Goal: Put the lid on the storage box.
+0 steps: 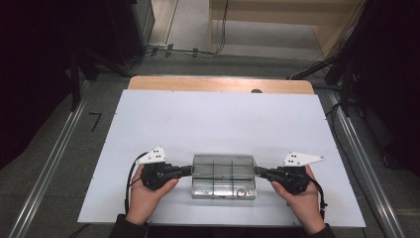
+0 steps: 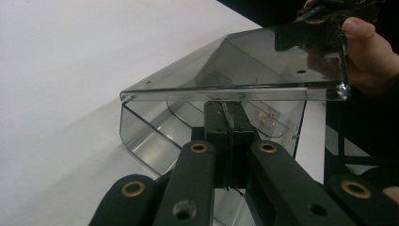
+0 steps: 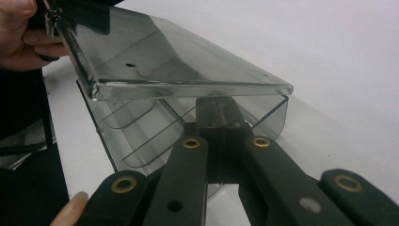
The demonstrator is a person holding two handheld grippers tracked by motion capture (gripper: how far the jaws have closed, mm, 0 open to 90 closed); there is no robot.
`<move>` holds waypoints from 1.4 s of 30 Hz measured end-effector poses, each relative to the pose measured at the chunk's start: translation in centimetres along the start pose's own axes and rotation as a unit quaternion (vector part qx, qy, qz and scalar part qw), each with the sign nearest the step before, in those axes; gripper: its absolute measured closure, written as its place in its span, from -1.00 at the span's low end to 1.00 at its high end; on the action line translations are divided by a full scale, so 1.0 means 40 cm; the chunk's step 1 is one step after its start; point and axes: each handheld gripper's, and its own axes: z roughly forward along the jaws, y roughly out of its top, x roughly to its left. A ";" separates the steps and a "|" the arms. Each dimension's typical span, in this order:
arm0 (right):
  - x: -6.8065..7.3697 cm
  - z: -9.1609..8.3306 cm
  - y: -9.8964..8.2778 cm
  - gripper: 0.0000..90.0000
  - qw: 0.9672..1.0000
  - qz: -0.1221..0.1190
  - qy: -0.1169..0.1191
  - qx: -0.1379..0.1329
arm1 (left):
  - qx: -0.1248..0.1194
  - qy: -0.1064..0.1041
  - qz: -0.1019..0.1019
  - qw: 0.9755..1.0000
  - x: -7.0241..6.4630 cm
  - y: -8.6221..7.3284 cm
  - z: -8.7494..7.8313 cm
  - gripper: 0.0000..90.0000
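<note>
We are working on a clear plastic compartment box (image 1: 224, 176), which is sitting on the white table top (image 1: 218, 124) close to its near edge and about midway between the left and right edges. Its smoky transparent lid (image 2: 244, 66) is lying tilted over the tray; in the two gripper views we are seeing a gap between the lid's end edge and the tray wall beneath it. Dividers are splitting the tray into compartments, and a small ring-like piece (image 1: 240, 192) is lying in one near the box's front right corner; what it is we cannot tell.

The left gripper (image 1: 189, 170) is coming in from the box's left end. In the left gripper view its jaws are standing pressed together right under the lid's end edge (image 2: 226, 113), at the tray's end wall. Whether they are pinching anything there we cannot tell.

The right gripper (image 1: 261, 171) is meeting the box's right end the same way, jaws pressed together just below the lid edge (image 3: 217, 110); again we cannot tell whether something is caught between them.

Each gripper is being held in a hand (image 1: 148, 196), the forearms entering over the near edge of the table. The far wooden edge (image 1: 218, 83) of the table is showing beyond the white top.
</note>
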 end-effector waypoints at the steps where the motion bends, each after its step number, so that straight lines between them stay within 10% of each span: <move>1: -0.001 0.001 -0.001 0.95 1.000 0.000 0.001 0.001 | 0.002 -0.001 0.000 1.000 0.001 -0.001 0.000 1.00; 42: -0.014 0.022 -0.018 0.95 0.998 -0.029 -0.007 0.052 | 0.060 0.011 0.006 0.998 0.015 -0.019 0.016 1.00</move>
